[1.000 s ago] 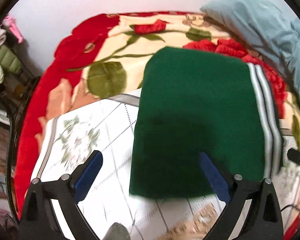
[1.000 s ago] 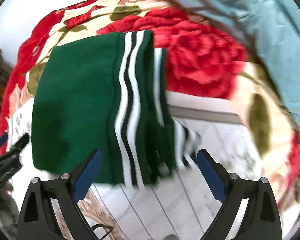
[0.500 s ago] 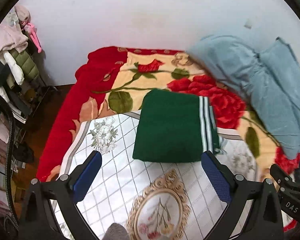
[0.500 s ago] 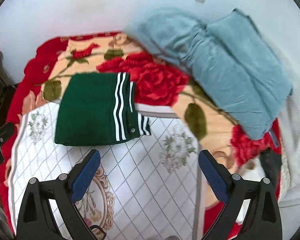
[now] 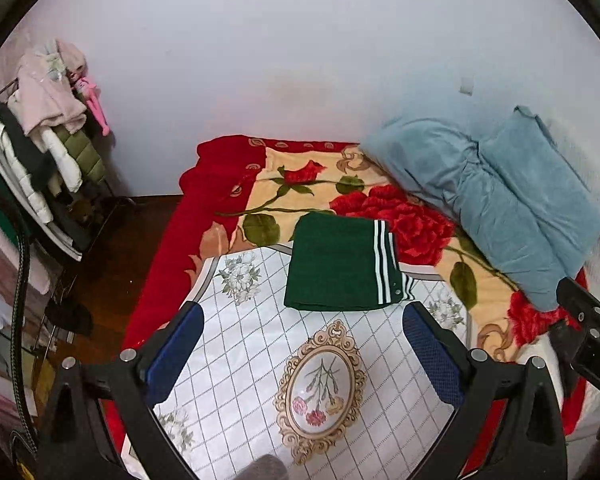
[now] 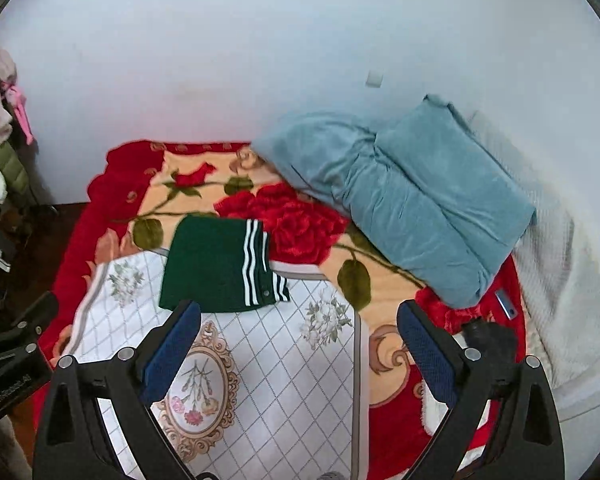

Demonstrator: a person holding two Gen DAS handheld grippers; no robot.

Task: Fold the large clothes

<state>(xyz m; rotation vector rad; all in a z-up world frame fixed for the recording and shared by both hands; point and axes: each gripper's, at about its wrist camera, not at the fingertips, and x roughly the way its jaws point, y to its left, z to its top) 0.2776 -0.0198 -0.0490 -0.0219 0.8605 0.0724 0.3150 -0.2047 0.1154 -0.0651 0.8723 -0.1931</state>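
A dark green garment with white stripes (image 5: 340, 266) (image 6: 216, 264) lies folded into a flat rectangle, half on the white diamond-pattern cloth (image 5: 260, 344) (image 6: 300, 368) and half on the red rose blanket (image 5: 412, 224) (image 6: 300, 224). My left gripper (image 5: 302, 354) is open and empty, well back from the garment and above the cloth. In the right wrist view my right gripper (image 6: 298, 350) is open too, holding nothing, with the garment beyond its left finger.
A folded blue quilt (image 5: 500, 200) (image 6: 412, 196) lies at the back right of the bed against the white wall. A rack of hanging clothes (image 5: 48, 152) stands at the left over dark wooden floor (image 5: 112, 248). A white knitted blanket (image 6: 560, 300) lies at the far right.
Both grippers have pulled far back and up from the folded green garment, which stays put on the bed. The whole bed and the wall now show.
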